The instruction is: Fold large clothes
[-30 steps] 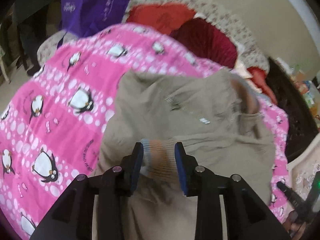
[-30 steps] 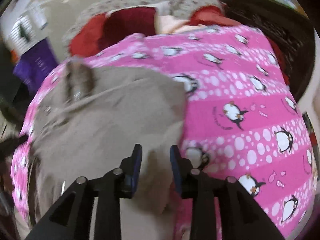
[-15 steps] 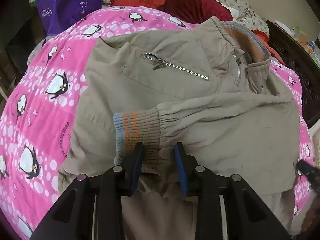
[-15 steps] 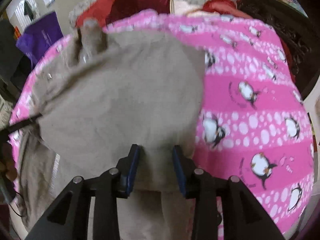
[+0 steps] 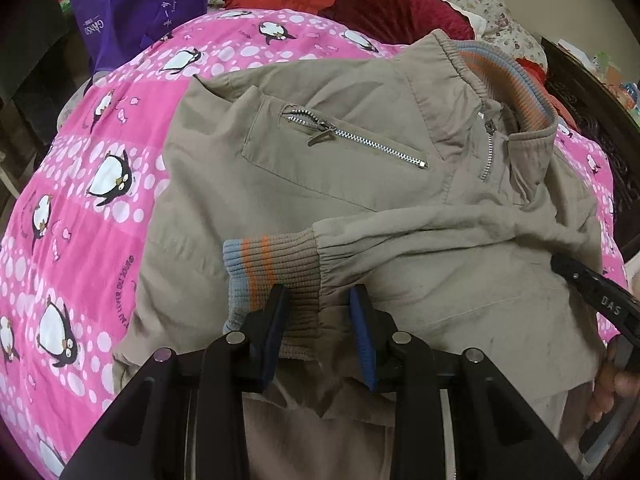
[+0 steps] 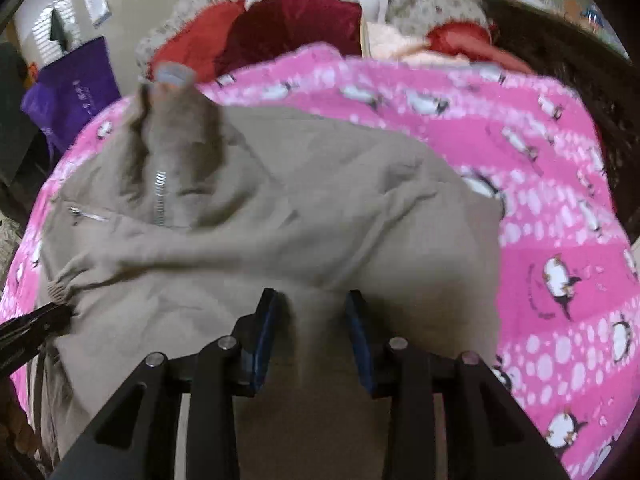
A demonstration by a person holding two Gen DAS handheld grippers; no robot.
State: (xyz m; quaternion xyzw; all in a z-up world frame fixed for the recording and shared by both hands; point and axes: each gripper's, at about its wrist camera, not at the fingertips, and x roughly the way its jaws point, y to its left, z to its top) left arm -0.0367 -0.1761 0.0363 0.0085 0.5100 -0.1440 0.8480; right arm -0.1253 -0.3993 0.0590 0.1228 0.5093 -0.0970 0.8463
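A beige zip jacket lies front up on a pink penguin blanket, its striped collar at the far right. One sleeve is folded across the chest. Its ribbed cuff, striped orange and blue, sits between the pads of my left gripper, which is shut on it. In the blurred right wrist view, my right gripper is shut on a raised fold of the jacket near its right edge. The left gripper's tip shows at that view's left edge. The right gripper's body and a hand show in the left wrist view.
The blanket covers a bed. Red cushions and a floral pillow lie at its head. A purple bag stands at the far left, and dark wooden furniture runs along the right side.
My left gripper came down and laid the sleeve and its cuff across the jacket's chest. My right gripper moved along with its fold, and the jacket now lies flatter on the blanket.
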